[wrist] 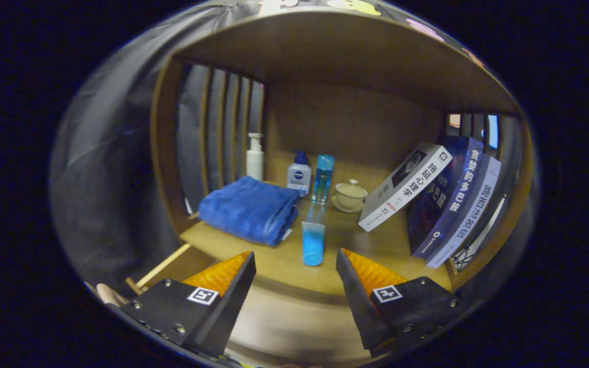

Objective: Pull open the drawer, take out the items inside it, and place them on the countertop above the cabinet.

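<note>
The gripper (pixel 296 286) is hanging in front of the countertop (pixel 274 263) with its fingers standing wide apart and gripping nothing. A small blue tube (pixel 313 244) is lying on the countertop just ahead of the fingers, in line with the gap between them, its darker end pointing toward the gripper. My reading is that the placing step for this item is finishing: it is resting free on the wood, touching neither finger.

Taking the tube as landmark: a folded blue towel (pixel 250 208) is sitting just beside it, on its left; behind it a tall blue bottle (pixel 322 179), a white bottle with a blue cap (pixel 299 174) and a pump bottle (pixel 254 156) are standing near the back wall; a lidded cup (pixel 349 196) is sitting behind and to its right; leaning books (pixel 435 197) are further right.

The drawer itself is hard to make out below the countertop edge, which is blurring. The next move probably calls for drawing back and dropping to the drawer to check for anything remaining.
</note>
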Motion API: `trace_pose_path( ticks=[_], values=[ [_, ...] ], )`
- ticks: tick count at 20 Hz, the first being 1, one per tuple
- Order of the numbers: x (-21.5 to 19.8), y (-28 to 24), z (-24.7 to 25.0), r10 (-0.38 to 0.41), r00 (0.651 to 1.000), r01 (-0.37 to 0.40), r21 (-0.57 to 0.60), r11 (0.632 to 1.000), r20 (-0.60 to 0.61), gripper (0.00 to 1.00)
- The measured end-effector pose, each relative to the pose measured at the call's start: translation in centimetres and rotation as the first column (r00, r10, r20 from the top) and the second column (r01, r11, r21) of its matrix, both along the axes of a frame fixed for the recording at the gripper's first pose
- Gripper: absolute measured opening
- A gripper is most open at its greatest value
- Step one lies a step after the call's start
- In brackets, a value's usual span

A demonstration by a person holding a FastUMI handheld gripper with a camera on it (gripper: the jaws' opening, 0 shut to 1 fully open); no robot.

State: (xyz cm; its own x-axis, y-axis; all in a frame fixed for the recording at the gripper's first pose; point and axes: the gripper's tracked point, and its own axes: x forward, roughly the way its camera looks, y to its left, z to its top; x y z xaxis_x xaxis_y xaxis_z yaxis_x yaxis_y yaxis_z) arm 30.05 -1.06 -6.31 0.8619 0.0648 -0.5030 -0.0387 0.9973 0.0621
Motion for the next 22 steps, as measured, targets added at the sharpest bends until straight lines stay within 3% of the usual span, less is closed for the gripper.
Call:
trace_pose_path(
  ticks=[4, 10, 14, 19, 22],
  values=[
    [-6.7, 3.4, 2.2, 0.082, 0.994, -0.085, 0.056, 0.995, 0.068, 0.94],
    [-12.8, 5.0, 1.6, 0.125, 0.982, -0.12, -0.042, 0.992, 0.141, 0.94],
    [-15.6, 4.4, -0.1, 0.046, 0.988, -0.045, -0.009, 0.999, 0.149, 0.94],
    [-18.1, 2.0, -4.5, -0.096, 0.988, 0.106, -0.078, 0.991, 0.118, 0.95],
    [-18.6, 2.6, -6.8, -0.143, 0.985, 0.149, -0.057, 0.987, 0.102, 0.96]
  ],
)
